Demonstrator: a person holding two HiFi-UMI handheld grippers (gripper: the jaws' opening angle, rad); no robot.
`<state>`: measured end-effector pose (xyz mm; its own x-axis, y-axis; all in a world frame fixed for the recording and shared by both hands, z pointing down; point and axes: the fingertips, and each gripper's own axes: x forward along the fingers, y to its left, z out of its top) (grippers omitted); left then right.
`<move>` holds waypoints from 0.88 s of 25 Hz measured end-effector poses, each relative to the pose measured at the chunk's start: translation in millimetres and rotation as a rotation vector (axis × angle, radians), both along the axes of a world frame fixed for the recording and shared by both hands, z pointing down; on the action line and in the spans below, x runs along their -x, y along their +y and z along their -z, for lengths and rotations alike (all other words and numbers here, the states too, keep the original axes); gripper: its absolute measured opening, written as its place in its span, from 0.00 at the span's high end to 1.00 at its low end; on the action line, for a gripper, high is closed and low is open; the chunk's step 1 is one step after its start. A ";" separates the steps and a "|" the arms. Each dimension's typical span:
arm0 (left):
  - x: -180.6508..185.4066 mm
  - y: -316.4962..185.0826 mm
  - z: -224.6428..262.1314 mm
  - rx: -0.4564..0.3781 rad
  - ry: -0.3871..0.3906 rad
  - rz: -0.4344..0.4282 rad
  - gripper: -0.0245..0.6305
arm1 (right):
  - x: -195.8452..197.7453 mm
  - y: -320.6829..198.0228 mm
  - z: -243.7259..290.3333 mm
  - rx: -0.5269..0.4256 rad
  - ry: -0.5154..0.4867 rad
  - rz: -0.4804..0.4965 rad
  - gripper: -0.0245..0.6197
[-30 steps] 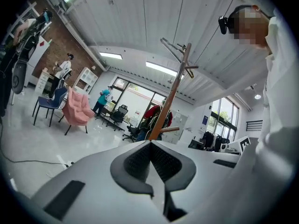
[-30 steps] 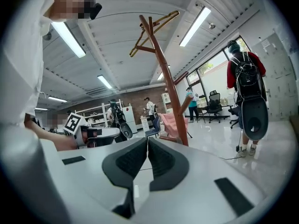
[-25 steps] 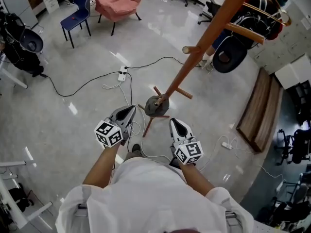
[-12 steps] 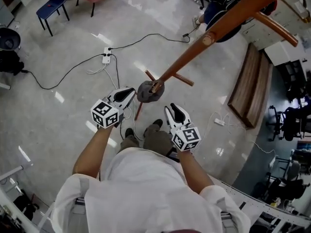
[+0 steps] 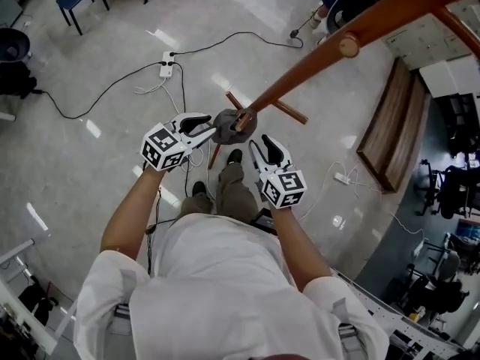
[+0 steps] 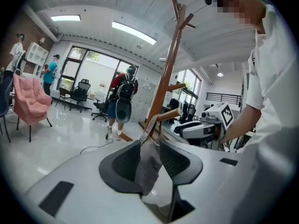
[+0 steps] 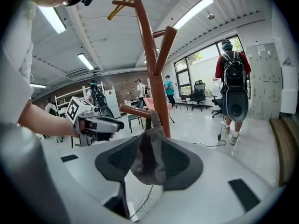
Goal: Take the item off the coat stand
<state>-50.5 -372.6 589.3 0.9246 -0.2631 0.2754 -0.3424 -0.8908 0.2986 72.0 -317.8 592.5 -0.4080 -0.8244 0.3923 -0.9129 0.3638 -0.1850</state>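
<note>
Within the last second both claws have gone from pressed together and hanging low, short of the coat stand (image 5: 315, 58), to raised and closing in on it. Their jaws are opening now, the right claw (image 5: 260, 145) standing wider than the left claw (image 5: 204, 128). That reads as the reach being nearly over and the grasp being prepared, with nothing taken yet. The grey cloth item (image 5: 225, 124) hangs from a short low peg (image 6: 166, 116) close to the pole, well above the floor. In the head view it sits between the two claws, the left claw's tips touching or just beside its left edge and the right claw near its right edge. In the left gripper view the cloth (image 6: 148, 164) hangs in the gap between the spread jaws, and the right gripper view shows the same (image 7: 148, 158). In neither view do the pads look to be pressing on it. By my judgement, either claw could now close on the fabric, and the item would then have to be lifted up and off the peg's end.
</note>
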 end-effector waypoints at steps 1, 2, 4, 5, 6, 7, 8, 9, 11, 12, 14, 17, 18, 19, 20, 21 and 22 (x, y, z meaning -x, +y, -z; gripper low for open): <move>-2.6 -0.1 -4.3 0.000 -0.010 -0.022 0.75 | -0.1 -2.8 -4.5 0.008 0.001 0.001 0.73; -4.8 -0.5 -8.3 0.000 -0.018 -0.043 0.74 | -0.2 -4.9 -9.0 0.016 0.005 0.002 0.72; -7.8 -3.0 -15.6 0.002 -0.032 -0.083 0.73 | 0.0 -8.3 -18.1 0.032 0.018 0.007 0.72; -8.7 -4.6 -18.5 0.003 -0.038 -0.104 0.72 | -0.1 -10.2 -22.4 0.039 0.025 0.006 0.71; -9.6 -6.3 -21.0 0.006 -0.044 -0.128 0.71 | -0.5 -12.4 -26.6 0.048 0.031 0.004 0.71; -10.8 -7.6 -23.6 0.009 -0.051 -0.153 0.71 | -1.3 -14.4 -30.6 0.058 0.036 -0.001 0.71; -12.7 -8.0 -26.8 0.013 -0.059 -0.180 0.70 | -2.5 -15.9 -34.2 0.068 0.038 -0.008 0.70; -15.2 -7.8 -30.6 0.018 -0.069 -0.208 0.69 | -3.9 -17.0 -37.3 0.076 0.039 -0.013 0.70; -22.0 -7.3 -38.1 0.025 -0.092 -0.256 0.67 | -6.1 -19.4 -41.9 0.089 0.041 -0.018 0.70; -25.7 -7.5 -41.0 0.025 -0.104 -0.275 0.66 | -6.7 -21.2 -43.6 0.093 0.041 -0.018 0.70; -31.5 -8.2 -45.0 0.021 -0.122 -0.300 0.65 | -7.0 -26.1 -46.5 0.098 0.046 -0.019 0.70; -34.9 -10.1 -48.5 0.031 -0.116 -0.299 0.65 | -5.1 -33.7 -55.1 0.111 0.062 -0.011 0.70; -35.3 -10.8 -50.1 0.037 -0.111 -0.289 0.66 | -3.7 -35.0 -58.7 0.117 0.069 -0.003 0.70; -35.9 -10.9 -51.9 0.044 -0.105 -0.280 0.66 | -2.5 -35.6 -62.1 0.122 0.079 0.005 0.70; -36.8 -10.5 -53.6 0.052 -0.099 -0.272 0.66 | -1.9 -35.8 -64.8 0.123 0.094 0.011 0.70; -37.9 -10.1 -54.7 0.058 -0.093 -0.268 0.66 | -2.1 -36.0 -66.7 0.123 0.111 0.014 0.70; -39.2 -9.9 -55.3 0.063 -0.087 -0.264 0.68 | -2.9 -36.6 -68.2 0.123 0.126 0.013 0.70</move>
